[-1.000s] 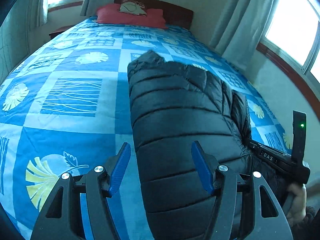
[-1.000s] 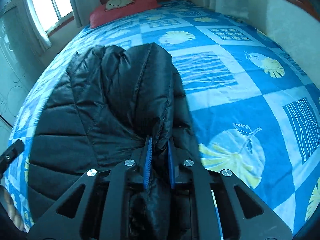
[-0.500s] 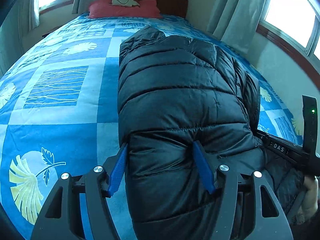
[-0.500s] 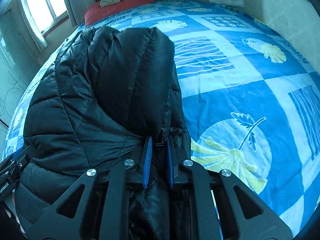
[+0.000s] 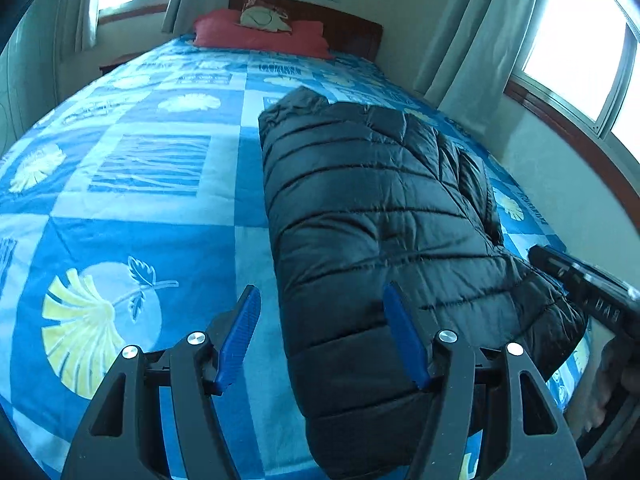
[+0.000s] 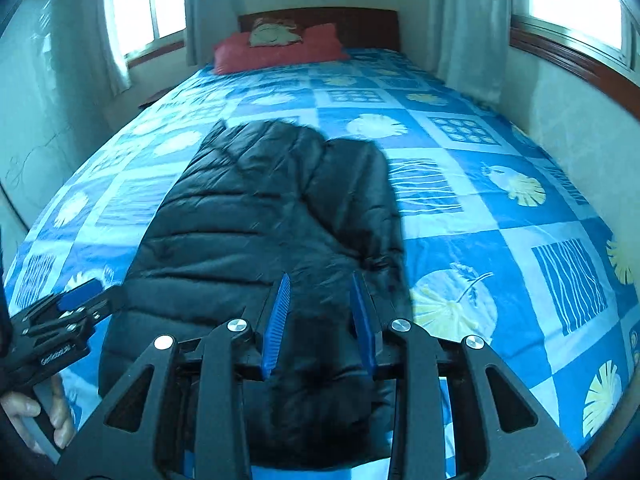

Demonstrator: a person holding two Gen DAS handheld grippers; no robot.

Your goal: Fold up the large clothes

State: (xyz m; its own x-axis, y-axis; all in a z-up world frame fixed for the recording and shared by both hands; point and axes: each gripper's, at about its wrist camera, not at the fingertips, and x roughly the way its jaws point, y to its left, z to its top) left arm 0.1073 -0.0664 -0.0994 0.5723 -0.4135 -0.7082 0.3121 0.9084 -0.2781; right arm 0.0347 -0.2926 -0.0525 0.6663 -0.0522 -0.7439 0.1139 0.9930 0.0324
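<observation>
Both tongs [image 5: 320, 334] [image 6: 322, 314] apart; jacket [image 5: 380, 240] near hem cut off

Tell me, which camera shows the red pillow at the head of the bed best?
The right wrist view: the red pillow sits nearly centred, whole, facing the camera. The left wrist view shows it too, smaller and more foreshortened.

Jacket [image 5: 372, 216] on bed [image 5: 152, 208], pillow [image 5: 260, 36] behind at headboard [image 5: 352, 28].

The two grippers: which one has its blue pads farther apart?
The left gripper: its pads stand wide, one over the bedspread, one over the black puffer jacket. The right gripper, its jaws opening, shows a narrower gap.
</observation>
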